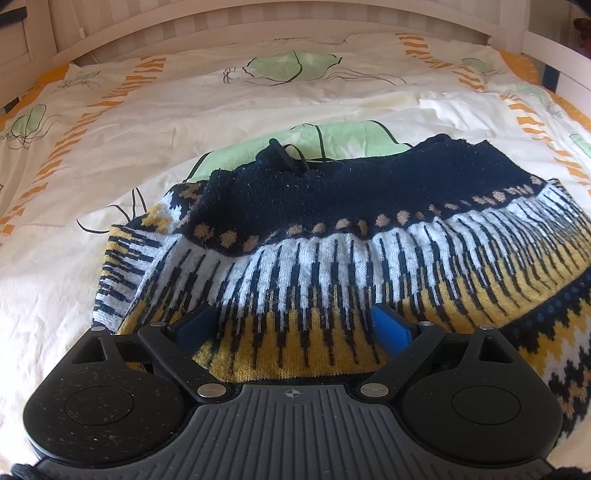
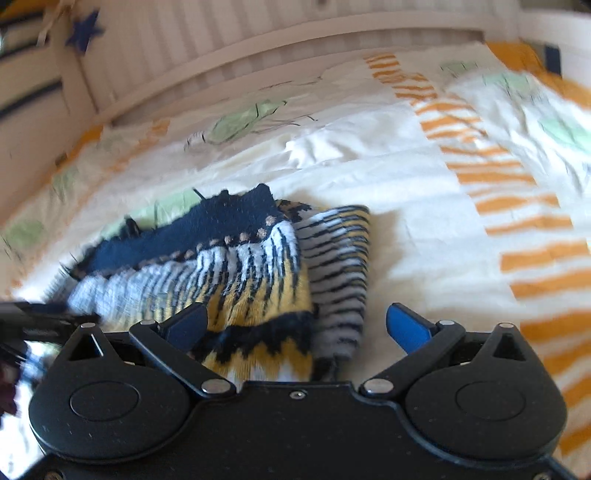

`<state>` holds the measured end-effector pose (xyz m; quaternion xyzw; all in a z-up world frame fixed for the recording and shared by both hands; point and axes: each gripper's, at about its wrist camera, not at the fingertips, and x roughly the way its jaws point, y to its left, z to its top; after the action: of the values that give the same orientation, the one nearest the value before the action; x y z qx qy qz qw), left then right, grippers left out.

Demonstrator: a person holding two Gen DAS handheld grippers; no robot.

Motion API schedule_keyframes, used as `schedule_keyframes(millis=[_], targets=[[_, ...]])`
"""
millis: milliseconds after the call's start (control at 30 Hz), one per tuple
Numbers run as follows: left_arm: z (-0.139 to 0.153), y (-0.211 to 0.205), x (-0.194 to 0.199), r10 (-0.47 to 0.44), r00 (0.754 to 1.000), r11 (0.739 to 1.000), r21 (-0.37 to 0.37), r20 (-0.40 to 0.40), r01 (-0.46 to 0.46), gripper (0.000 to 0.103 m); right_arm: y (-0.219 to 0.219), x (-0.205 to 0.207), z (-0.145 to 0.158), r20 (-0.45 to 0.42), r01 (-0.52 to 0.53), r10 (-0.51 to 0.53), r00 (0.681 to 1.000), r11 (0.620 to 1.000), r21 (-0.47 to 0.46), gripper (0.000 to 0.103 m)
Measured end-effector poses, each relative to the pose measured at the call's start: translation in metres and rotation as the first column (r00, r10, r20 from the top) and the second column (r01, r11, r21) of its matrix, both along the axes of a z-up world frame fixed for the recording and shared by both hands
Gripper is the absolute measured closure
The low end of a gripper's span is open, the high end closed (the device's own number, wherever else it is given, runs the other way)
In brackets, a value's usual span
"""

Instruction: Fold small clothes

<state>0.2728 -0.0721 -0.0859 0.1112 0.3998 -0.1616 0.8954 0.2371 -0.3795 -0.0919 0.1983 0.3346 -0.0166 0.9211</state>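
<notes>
A knitted sweater (image 1: 332, 236) with navy, white, yellow and black patterns lies folded on the bed. Its navy part is at the far side, the yellow zigzag part nearest. My left gripper (image 1: 291, 328) is open, its blue pads (image 1: 391, 328) spread just above the sweater's yellow band. In the right wrist view the sweater (image 2: 236, 266) lies left of centre, a striped sleeve (image 2: 340, 266) folded along its right side. My right gripper (image 2: 299, 328) is open over the sweater's near right corner. This view is blurred.
The bed is covered by a cream duvet (image 1: 184, 122) with green shapes and orange stripes. A white slatted headboard (image 1: 295, 18) runs along the far edge. Bare duvet (image 2: 443, 229) lies to the right of the sweater.
</notes>
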Motion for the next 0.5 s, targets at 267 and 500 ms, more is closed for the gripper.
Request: schedule_keyframes(millis=[267, 500], targets=[[0.0, -0.002, 0.0, 0.009, 1.0, 1.0, 0.008, 0.0, -0.009, 0.008, -0.028, -0.041, -0.013, 0.005, 0.03, -0.032, 0.999, 0.976, 0.217, 0.0], [0.0, -0.003, 0.0, 0.017, 1.0, 1.0, 0.017, 0.001, -0.017, 0.008, -0.026, -0.038, -0.02, 0.047, -0.021, 0.008, 0.999, 0.96, 0.28, 0.0]])
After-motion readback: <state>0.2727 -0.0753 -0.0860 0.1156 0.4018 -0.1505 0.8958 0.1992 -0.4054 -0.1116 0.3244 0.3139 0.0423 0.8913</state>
